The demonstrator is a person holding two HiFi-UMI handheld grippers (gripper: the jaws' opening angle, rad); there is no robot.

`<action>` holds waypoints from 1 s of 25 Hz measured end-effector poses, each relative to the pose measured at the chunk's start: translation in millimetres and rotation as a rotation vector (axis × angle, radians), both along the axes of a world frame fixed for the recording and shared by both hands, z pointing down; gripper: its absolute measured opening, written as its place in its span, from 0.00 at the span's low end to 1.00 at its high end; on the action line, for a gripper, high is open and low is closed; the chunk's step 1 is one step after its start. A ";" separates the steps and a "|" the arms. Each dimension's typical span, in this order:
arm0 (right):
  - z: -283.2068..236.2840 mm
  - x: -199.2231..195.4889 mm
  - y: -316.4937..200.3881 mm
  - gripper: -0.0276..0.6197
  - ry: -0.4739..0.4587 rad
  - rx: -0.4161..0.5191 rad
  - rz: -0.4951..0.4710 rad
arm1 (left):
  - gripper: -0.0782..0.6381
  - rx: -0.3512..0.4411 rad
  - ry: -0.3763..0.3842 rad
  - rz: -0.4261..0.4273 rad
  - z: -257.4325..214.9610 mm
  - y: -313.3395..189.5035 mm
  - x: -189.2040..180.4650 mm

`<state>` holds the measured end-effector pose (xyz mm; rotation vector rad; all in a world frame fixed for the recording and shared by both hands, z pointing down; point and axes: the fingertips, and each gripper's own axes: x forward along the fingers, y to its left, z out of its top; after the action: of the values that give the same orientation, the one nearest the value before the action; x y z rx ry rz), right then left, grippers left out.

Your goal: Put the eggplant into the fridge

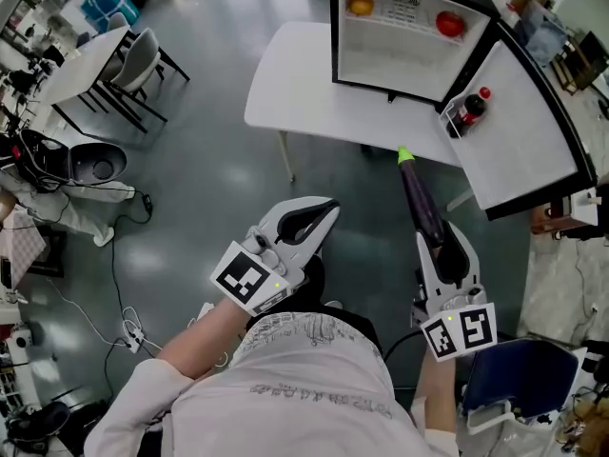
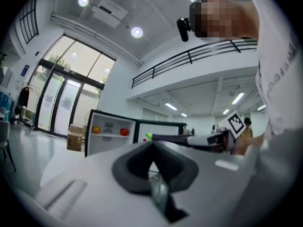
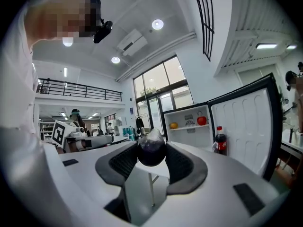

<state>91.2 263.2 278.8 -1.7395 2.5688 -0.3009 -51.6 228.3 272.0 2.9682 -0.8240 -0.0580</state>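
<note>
A long dark purple eggplant [image 1: 420, 198] with a green stem end points toward the open fridge [image 1: 335, 36], which stands on a white table [image 1: 304, 93]. My right gripper [image 1: 434, 243] is shut on its rear part, and the right gripper view shows the eggplant [image 3: 151, 151] wedged between the pads of that gripper [image 3: 151, 148], aimed at the fridge [image 3: 187, 134]. My left gripper [image 1: 328, 208] hangs over the floor left of the eggplant, shut and holding nothing. The left gripper view shows its jaws meeting [image 2: 152, 148] and the eggplant [image 2: 170, 137] beyond them.
An orange [image 1: 360, 5] and a red tomato [image 1: 450, 24] sit on the fridge's upper shelf. A cola bottle [image 1: 466, 112] stands in the open door [image 1: 533, 131] at the right. Desks and chairs [image 1: 133, 60] are at far left, cables [image 1: 124, 322] lie on the floor, and a blue seat [image 1: 519, 374] is at lower right.
</note>
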 end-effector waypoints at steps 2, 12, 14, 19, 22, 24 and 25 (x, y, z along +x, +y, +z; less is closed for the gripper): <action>-0.2 -0.5 -12.0 0.32 0.005 -0.002 0.000 | 0.12 -0.007 0.003 -0.004 2.0 -11.6 -1.2; 7.6 -1.9 -85.6 0.32 0.008 -0.034 0.017 | 0.12 -0.038 0.013 0.018 12.2 -89.0 -3.0; 7.9 -5.9 -102.7 0.32 0.019 -0.046 0.018 | 0.12 -0.046 0.017 0.021 12.5 -107.4 -5.9; 8.9 -15.9 -146.2 0.32 0.030 -0.071 0.025 | 0.12 -0.059 0.018 0.039 12.8 -151.5 -13.4; 8.1 -22.2 -172.5 0.32 0.034 -0.077 0.026 | 0.12 -0.058 0.018 0.041 11.6 -179.8 -18.9; 7.1 -26.2 -189.0 0.32 0.036 -0.079 0.026 | 0.12 -0.055 0.018 0.043 9.7 -197.0 -22.3; 6.8 -27.7 -197.0 0.32 0.038 -0.081 0.027 | 0.12 -0.053 0.018 0.045 8.8 -205.1 -23.6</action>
<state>63.5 66.2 285.6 -1.8220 2.5910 -0.3795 -75.3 23.2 280.7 2.9303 -0.7439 -0.0598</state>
